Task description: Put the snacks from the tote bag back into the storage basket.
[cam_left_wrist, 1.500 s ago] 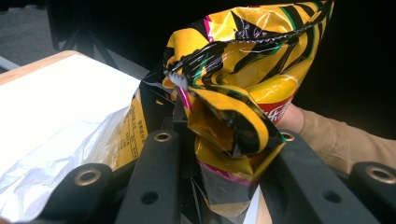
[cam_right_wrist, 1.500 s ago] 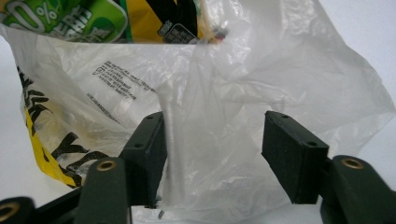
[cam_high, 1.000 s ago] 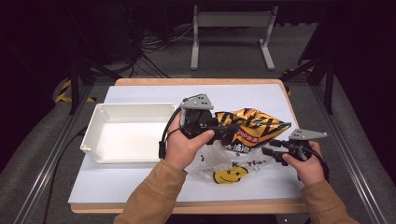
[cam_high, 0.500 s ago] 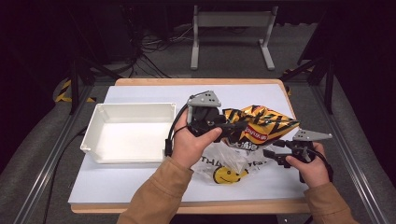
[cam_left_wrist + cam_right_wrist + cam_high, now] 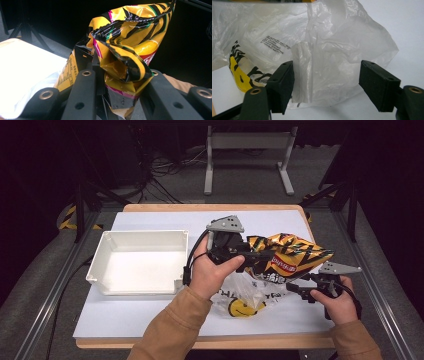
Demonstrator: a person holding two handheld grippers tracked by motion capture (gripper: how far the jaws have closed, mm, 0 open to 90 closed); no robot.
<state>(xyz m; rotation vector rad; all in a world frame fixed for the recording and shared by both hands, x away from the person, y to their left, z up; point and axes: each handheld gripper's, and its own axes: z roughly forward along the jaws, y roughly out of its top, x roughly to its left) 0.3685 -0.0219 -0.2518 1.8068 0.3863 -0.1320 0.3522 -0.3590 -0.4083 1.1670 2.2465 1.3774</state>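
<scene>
While the left claw [image 5: 260, 257] clamps the yellow snack bag [image 5: 292, 252] aloft, right claw [image 5: 295, 290] just opened wide around clear plastic bag [image 5: 245, 295], on the counter [image 5: 150, 315].

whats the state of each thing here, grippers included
left gripper: shut on the snack bag
snack bag: crumpled, held up off the table
right gripper: jaws just opened, plastic bag handle loose between them
plastic bag: crumpled, lying on the table
white tray: empty, upright
</scene>
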